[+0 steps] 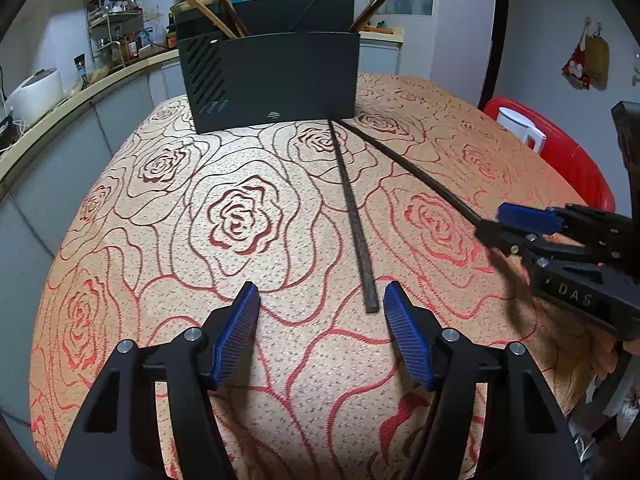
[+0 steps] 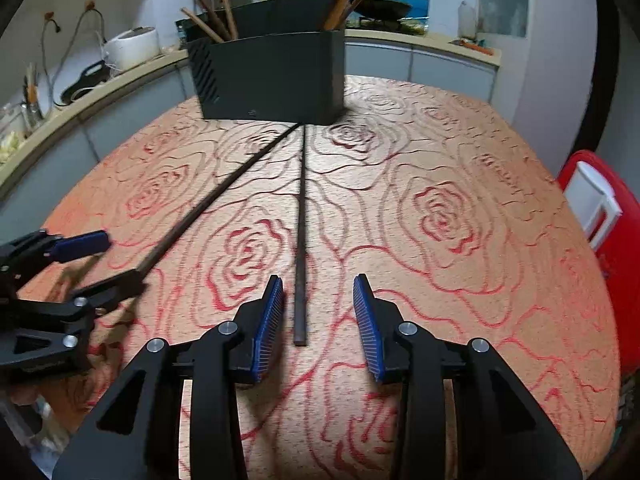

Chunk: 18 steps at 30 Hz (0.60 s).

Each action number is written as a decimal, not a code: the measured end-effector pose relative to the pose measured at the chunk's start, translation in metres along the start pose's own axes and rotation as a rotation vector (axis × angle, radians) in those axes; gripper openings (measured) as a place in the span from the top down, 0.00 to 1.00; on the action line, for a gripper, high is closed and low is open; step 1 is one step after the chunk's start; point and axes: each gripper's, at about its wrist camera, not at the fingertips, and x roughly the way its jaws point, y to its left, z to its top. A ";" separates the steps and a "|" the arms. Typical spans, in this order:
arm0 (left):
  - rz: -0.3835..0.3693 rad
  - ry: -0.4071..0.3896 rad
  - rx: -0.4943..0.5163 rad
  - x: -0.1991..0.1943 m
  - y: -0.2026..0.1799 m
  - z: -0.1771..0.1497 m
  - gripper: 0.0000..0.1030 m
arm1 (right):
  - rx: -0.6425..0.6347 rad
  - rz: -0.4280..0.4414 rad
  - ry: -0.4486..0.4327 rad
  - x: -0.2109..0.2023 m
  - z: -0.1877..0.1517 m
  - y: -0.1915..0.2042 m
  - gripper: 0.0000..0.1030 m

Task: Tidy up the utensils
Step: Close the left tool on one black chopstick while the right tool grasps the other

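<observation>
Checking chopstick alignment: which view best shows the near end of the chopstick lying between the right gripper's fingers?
The right wrist view: the chopstick runs centrally, its end clear between the pads. The left wrist view shows that chopstick off to the side, its near end hidden by the right hand-held gripper.

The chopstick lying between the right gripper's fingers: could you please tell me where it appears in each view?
Left wrist: the chopstick slants from the black utensil holder to the right gripper, right side.
Right wrist: the chopstick runs straight up the centre.
Shared landmark: the black utensil holder.
</observation>
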 end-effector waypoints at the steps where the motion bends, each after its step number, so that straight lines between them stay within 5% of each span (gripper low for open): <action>1: -0.006 -0.001 0.002 0.000 -0.001 0.001 0.40 | -0.004 0.018 0.000 0.000 0.000 0.002 0.65; 18: 0.000 -0.041 0.054 0.006 -0.016 0.003 0.77 | -0.032 0.023 -0.012 0.003 0.000 0.009 0.86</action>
